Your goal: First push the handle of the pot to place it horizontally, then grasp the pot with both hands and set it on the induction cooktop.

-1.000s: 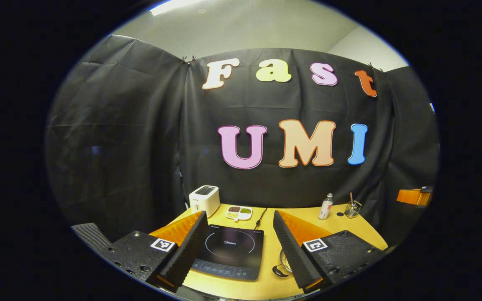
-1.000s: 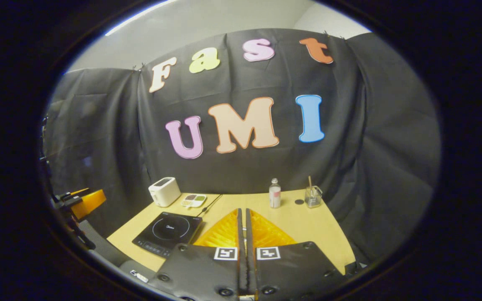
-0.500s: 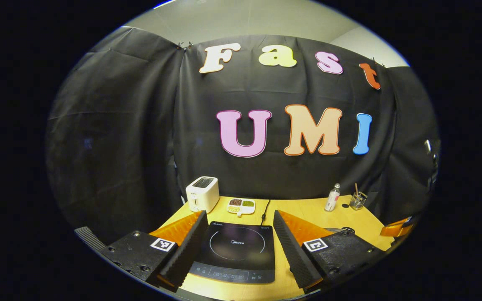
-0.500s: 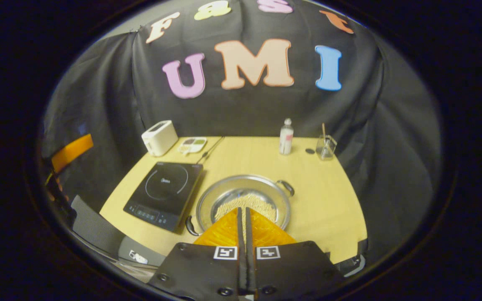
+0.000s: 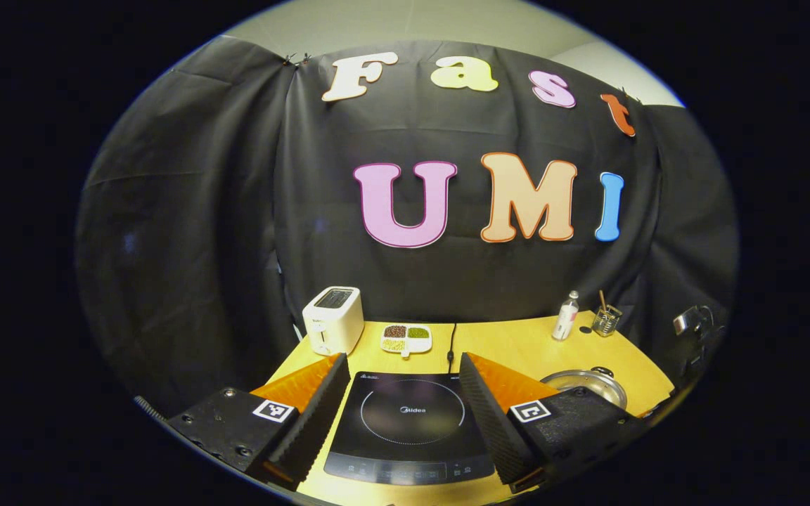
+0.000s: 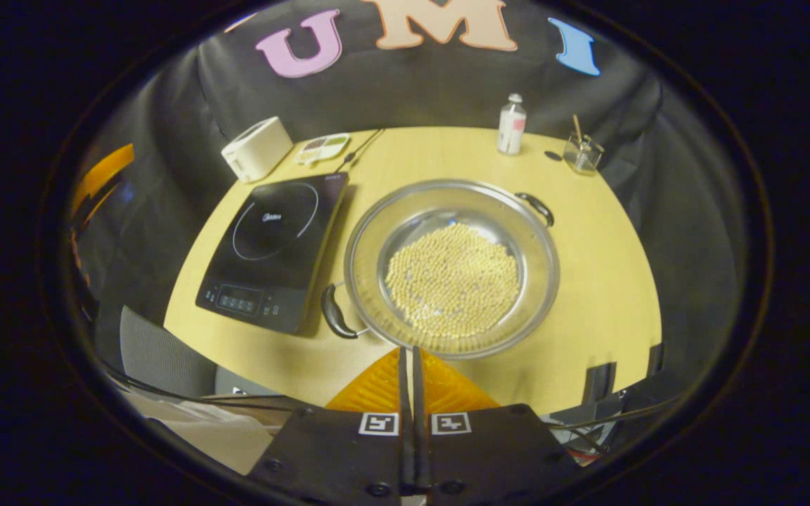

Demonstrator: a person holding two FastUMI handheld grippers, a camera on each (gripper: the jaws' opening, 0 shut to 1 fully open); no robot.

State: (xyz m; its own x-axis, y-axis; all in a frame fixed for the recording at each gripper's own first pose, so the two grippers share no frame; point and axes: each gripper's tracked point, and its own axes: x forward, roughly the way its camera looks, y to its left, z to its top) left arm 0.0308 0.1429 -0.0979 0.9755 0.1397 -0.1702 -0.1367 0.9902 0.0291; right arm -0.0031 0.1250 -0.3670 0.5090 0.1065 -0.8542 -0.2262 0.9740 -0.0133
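Observation:
A steel pot [image 6: 453, 267] full of pale beans sits on the yellow table [image 6: 609, 232], just right of the black induction cooktop [image 6: 275, 242]. Its two black handles lie on a diagonal: one near-left [image 6: 335, 315], one far-right [image 6: 537, 207]. My right gripper [image 6: 408, 355] is shut, empty, hovering above the pot's near rim. My left gripper [image 5: 401, 369] is open above the cooktop [image 5: 412, 425]; the pot [image 5: 584, 383] peeks out past its right finger.
Along the back of the table stand a white toaster [image 6: 256, 147], a divided snack dish [image 6: 324, 146], a small bottle [image 6: 512, 125] and a glass with a stick [image 6: 582, 151]. A black cord [image 6: 359, 146] runs from the cooktop. A grey chair [image 6: 159, 355] sits at the near left.
The right gripper's view has tipped downward and come over the table, bringing the pot into full view. The left gripper has moved forward over the cooktop. Both jaws unchanged.

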